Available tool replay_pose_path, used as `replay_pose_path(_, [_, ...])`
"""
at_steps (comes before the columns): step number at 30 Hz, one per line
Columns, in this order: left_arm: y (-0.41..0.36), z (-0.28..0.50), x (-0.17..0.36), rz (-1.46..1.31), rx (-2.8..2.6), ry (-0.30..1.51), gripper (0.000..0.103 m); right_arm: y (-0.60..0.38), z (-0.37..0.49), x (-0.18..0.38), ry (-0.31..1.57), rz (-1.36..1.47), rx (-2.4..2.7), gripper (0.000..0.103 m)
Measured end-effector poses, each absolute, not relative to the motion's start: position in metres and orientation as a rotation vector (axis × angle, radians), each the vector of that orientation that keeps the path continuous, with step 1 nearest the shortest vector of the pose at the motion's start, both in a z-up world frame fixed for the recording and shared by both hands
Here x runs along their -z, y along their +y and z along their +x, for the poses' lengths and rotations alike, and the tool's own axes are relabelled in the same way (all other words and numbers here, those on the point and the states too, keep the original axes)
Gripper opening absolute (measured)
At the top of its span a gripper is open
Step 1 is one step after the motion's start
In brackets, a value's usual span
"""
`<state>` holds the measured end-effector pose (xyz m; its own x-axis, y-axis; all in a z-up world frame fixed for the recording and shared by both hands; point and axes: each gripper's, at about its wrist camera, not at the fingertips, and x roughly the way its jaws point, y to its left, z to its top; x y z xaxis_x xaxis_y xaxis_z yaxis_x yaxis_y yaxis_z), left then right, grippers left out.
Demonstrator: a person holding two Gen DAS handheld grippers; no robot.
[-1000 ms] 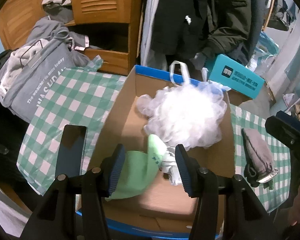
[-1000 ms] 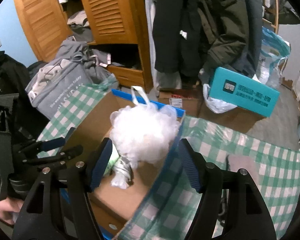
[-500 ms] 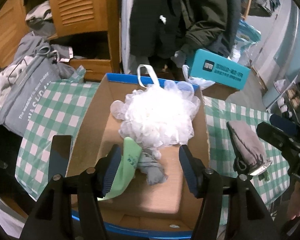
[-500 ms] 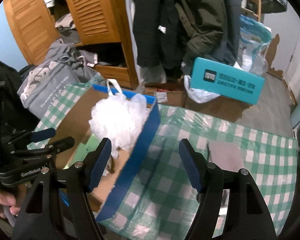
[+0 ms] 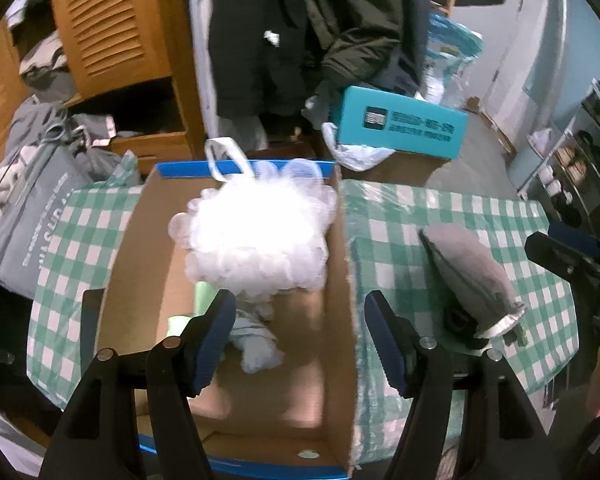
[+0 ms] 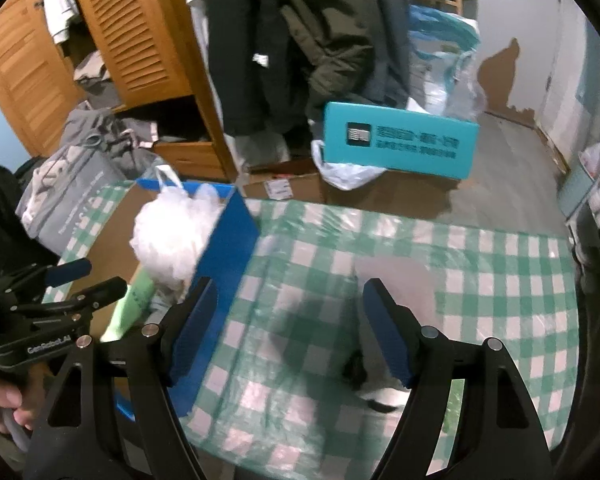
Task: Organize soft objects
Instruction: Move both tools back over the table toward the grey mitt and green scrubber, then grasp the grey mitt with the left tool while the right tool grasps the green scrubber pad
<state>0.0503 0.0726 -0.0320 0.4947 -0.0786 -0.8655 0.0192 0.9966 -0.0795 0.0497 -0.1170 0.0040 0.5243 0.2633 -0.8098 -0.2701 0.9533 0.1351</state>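
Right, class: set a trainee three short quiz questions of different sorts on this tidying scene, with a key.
1. True or false: the white mesh pouf lies inside the cardboard box.
2. Where is the grey glove? A) in the box B) on the checked tablecloth C) in a gripper
3. Fill in: the left gripper and right gripper both hold ____.

Key: 1 true; 2 B; 3 nothing.

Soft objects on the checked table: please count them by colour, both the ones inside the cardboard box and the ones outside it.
White: 1, bath pouf in the cardboard box.
Green: 1, folded cloth in the box.
Pale blue-grey: 1, crumpled cloth in the box.
Grey: 1, glove on the tablecloth.
Total: 4.
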Motion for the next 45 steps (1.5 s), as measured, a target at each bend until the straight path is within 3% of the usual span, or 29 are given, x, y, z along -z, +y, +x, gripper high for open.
replay_pose_path(32, [-0.079, 0.055, 0.068, 0.201, 0.283, 1.166, 0.080, -0.273, 0.033, 0.035, 1.059, 0.128, -0.078, 0.077])
replay_pose_path(45, [-0.107, 0.083, 0.088, 0.088, 0.281, 1.258, 0.080, -0.302, 0.036, 0.079, 1.159, 0.128, -0.035, 0.077])
